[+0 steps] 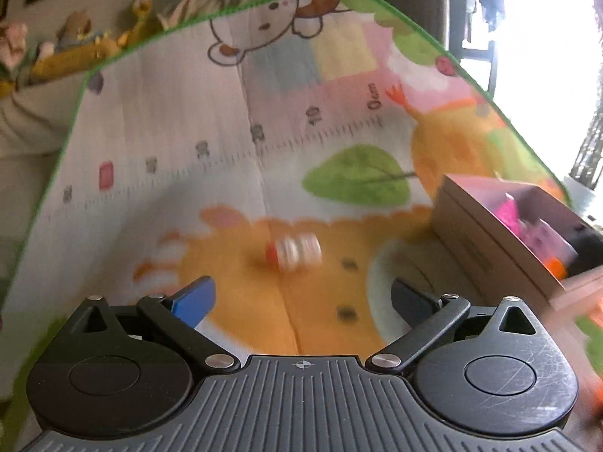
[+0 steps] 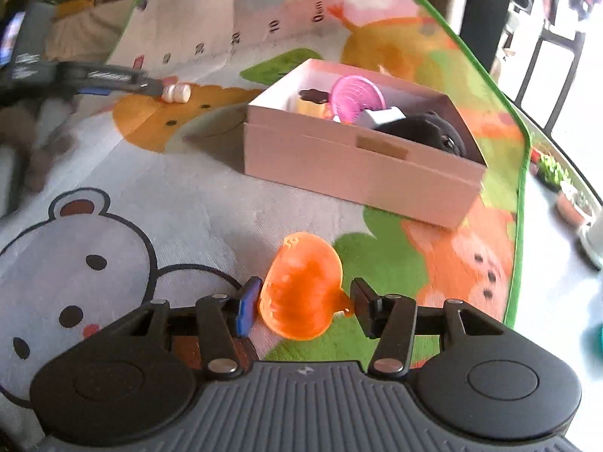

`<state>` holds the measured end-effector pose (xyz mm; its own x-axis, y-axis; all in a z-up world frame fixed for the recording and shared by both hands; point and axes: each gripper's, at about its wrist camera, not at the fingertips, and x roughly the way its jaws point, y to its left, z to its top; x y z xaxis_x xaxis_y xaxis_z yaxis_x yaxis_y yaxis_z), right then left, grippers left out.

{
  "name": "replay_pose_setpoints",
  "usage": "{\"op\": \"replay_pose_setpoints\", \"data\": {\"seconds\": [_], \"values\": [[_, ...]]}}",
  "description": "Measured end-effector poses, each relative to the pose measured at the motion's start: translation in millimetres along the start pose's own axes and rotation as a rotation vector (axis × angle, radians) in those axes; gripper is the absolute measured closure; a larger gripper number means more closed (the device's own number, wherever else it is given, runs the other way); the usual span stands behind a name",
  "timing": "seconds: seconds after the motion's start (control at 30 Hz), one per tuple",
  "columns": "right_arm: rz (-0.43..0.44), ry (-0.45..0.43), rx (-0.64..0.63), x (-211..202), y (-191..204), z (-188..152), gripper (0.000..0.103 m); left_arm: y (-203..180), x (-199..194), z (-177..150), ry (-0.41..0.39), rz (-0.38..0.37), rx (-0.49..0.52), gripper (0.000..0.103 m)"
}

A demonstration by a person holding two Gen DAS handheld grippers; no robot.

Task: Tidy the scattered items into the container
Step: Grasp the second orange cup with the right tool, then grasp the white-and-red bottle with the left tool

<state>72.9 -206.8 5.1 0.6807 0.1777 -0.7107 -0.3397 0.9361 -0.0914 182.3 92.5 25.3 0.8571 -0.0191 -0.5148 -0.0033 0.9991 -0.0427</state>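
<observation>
The orange scoop lay on the play mat between the spread, not-yet-closed fingers of the right tool, while the box beyond already held a pink item and others, so the task was judged partly done. Only the left wrist view showed the small white bottle lying ahead of the released left tool; the right wrist view alone showed the scoop.

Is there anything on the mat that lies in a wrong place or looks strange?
Two items remain outside the box: a small white bottle lying on its side, and an orange shell-shaped piece lying tilted between the open right tool's fingers. Nothing looks spilled or broken.
</observation>
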Motion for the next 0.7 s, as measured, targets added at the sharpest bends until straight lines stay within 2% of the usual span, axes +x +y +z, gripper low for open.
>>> {"op": "replay_pose_setpoints", "data": {"seconds": [0.2, 0.23, 0.27, 0.3, 0.33, 0.47, 0.5, 0.53, 0.57, 0.7], "values": [[-0.014, -0.053, 0.027, 0.3, -7.1, -7.4, 0.050, -9.0, 54.6, 18.7, 0.036, 0.064, 0.053, 0.002], [-0.013, -0.060, 0.033, 0.6, -8.2, -8.3, 0.049, -12.1, 61.0, 19.1, 0.049, 0.072, 0.069, 0.006], [-0.010, -0.066, 0.040, 1.7, -9.3, -9.2, 0.047, -14.4, 65.8, 19.0, 0.062, 0.082, 0.078, 0.023], [-0.006, -0.072, 0.047, 2.9, -11.1, -10.5, 0.047, -15.7, 70.5, 18.9, 0.079, 0.092, 0.081, 0.033], [-0.002, -0.078, 0.054, 4.5, -13.0, -11.8, 0.046, -15.9, 74.2, 18.4, 0.096, 0.096, 0.077, 0.038], [0.017, -0.095, 0.080, 7.5, -18.3, -14.8, 0.041, -14.0, 79.3, 16.8, 0.125, 0.098, 0.060, 0.040], [0.027, -0.096, 0.084, 7.5, -19.3, -15.3, 0.040, -14.3, 78.7, 17.0, 0.125, 0.101, 0.066, 0.043], [0.038, -0.098, 0.086, 7.6, -20.1, -15.5, 0.036, -14.9, 78.2, 17.6, 0.127, 0.107, 0.072, 0.051], [0.047, -0.100, 0.085, 7.4, -20.7, -15.7, 0.032, -15.1, 77.7, 18.2, 0.133, 0.110, 0.074, 0.052], [0.072, -0.132, 0.070, 3.2, -20.2, -18.1, 0.031, -17.6, 66.8, 18.2, 0.157, 0.095, 0.057, 0.052]]}}
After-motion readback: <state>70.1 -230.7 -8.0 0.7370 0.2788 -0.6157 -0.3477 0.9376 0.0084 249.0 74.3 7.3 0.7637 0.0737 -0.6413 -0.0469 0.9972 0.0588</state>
